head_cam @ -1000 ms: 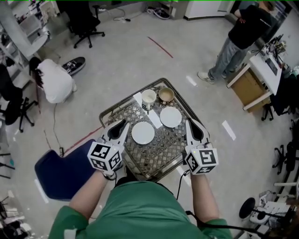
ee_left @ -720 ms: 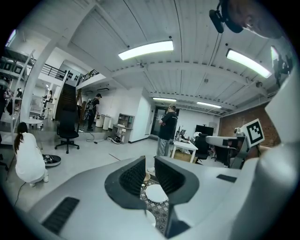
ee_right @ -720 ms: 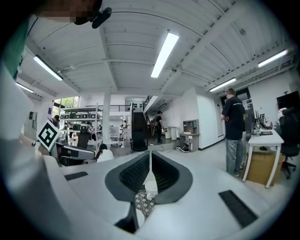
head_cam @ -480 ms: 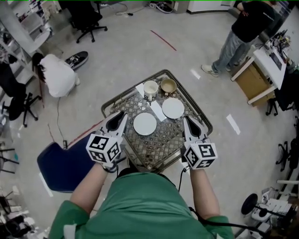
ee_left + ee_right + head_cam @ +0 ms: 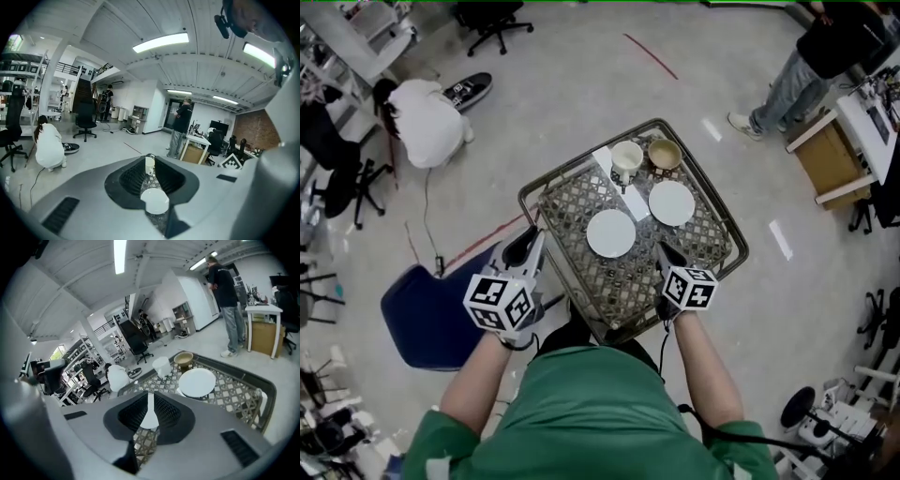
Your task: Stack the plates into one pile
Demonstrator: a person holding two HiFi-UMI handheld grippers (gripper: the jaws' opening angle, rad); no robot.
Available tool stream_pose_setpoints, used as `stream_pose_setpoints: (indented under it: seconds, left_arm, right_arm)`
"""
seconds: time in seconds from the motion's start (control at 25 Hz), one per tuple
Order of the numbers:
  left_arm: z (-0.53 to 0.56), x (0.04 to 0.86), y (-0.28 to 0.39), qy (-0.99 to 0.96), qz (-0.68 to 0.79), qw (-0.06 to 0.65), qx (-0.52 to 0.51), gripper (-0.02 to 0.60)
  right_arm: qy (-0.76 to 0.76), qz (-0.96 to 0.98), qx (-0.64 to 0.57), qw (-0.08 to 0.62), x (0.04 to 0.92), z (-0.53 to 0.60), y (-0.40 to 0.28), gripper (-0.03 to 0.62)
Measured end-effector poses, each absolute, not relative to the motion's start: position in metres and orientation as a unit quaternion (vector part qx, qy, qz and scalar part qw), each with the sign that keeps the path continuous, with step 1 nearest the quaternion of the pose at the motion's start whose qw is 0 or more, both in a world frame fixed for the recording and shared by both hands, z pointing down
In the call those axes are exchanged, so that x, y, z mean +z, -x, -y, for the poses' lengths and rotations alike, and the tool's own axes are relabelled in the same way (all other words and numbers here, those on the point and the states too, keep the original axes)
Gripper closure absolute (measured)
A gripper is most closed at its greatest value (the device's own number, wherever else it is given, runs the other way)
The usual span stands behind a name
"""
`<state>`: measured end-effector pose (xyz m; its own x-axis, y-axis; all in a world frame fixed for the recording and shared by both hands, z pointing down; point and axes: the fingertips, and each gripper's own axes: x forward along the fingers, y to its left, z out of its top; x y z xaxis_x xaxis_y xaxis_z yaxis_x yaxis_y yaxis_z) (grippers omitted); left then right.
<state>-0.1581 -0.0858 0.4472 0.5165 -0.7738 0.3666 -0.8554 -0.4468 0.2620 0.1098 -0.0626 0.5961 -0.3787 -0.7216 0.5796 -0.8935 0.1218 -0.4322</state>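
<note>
Two white plates lie apart on the metal lattice table (image 5: pixel 630 281): the near plate (image 5: pixel 610 232) in the middle and the far plate (image 5: pixel 672 202) to its right. My right gripper (image 5: pixel 661 251) hangs low over the table's near right part, short of the near plate and not touching it. Its jaws are opening from a narrow slit, and nothing is between them. Along them I see the near plate (image 5: pixel 149 418) and the far plate (image 5: pixel 197 382). My left gripper (image 5: pixel 528 246) hovers off the table's left edge, jaws together and empty, pointing at the near plate (image 5: pixel 155 201).
At the table's far end stand a white cup (image 5: pixel 626 157) and a tan bowl (image 5: pixel 665 153), with a paper slip (image 5: pixel 616 184) beside them. A blue chair (image 5: pixel 427 319) stands left of me. One person crouches at the far left (image 5: pixel 427 122); another stands at the far right (image 5: pixel 830 52).
My right gripper has dropped toward the table and rolled, so its marker cube looks smaller. My left gripper has shifted a little forward and down. The plates have not moved.
</note>
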Motion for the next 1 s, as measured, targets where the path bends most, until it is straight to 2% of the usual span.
stream_pose_setpoints:
  seconds: [0.16, 0.32, 0.48, 0.76, 1.0]
  left_arm:
    - [0.086, 0.467, 0.176, -0.836, 0.488, 0.228, 0.108, 0.509]
    - [0.080, 0.481, 0.183, -0.833, 0.481, 0.247, 0.117, 0.509]
    - [0.072, 0.495, 0.181, -0.832, 0.472, 0.263, 0.124, 0.509]
    - [0.068, 0.520, 0.188, -0.820, 0.474, 0.289, 0.139, 0.509]
    - [0.073, 0.532, 0.188, -0.816, 0.475, 0.297, 0.145, 0.509]
  right_arm:
    - [-0.522, 0.720, 0.441, 0.120, 0.648, 0.069, -0.093, 0.512]
    - [-0.499, 0.673, 0.537, 0.093, 0.694, 0.074, -0.075, 0.467]
    - [-0.486, 0.624, 0.608, 0.063, 0.731, 0.076, -0.068, 0.448]
    - [-0.481, 0.593, 0.642, 0.068, 0.769, 0.074, -0.063, 0.433]
    - [-0.481, 0.583, 0.654, 0.034, 0.785, 0.074, -0.064, 0.429]
